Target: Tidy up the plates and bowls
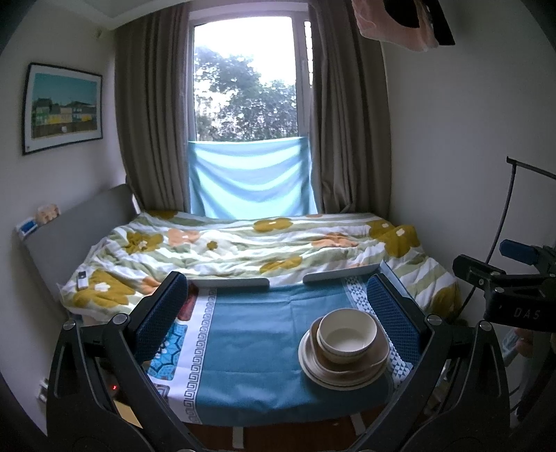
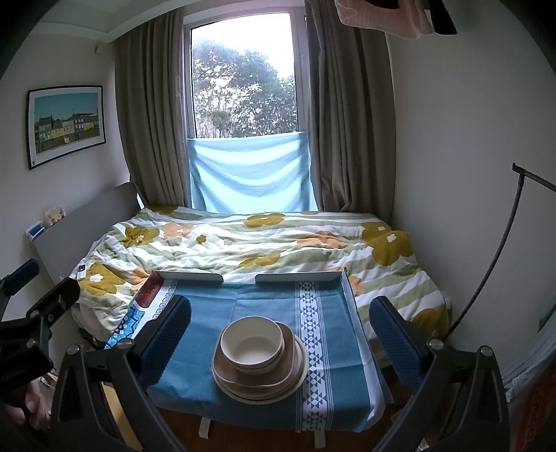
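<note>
Small bedroom w/ a window (image 1: 245,80) at the far wall, taupe curtains (image 1: 149,114) either side, a light blue cloth (image 1: 250,177) hung across the lower pane. Bed (image 2: 243,240) w/ a floral striped duvet fills the mid-room; a framed picture (image 1: 62,107) hangs on the left wall, and a small white remote (image 1: 82,280) lies on the duvet's left edge. Nearest the cameras stands a small table (image 2: 194,278) covered by a blue patterned cloth (image 2: 264,302) w/ white geometric borders. Dishes are stacked on that cloth: a cream bowl (image 2: 252,344) sits on top of a brown squarish plate (image 2: 290,335), which rests on round cream plates (image 2: 302,372) beneath. In the left wrist view the stack (image 1: 344,351) lies toward the right side of the cloth, just beside the right-hand finger; in the right wrist view it's approx. centred between the fingers. Left gripper (image 1: 278,313) has its blue-padded fingers (image 1: 160,313) spread wide, nothing between them, not touching the dishes. Right gripper (image 2: 281,333) likewise: fingers (image 2: 396,333) wide apart, empty, short of the stack and apart from it. Each wrist view catches the other gripper's black body at its frame edge, w/ part of a hand (image 2: 31,406) visible low left in the right view. Pink fabric (image 1: 396,24) hangs at top right, and a thin black stand (image 2: 500,257) curves along the right wall.
</note>
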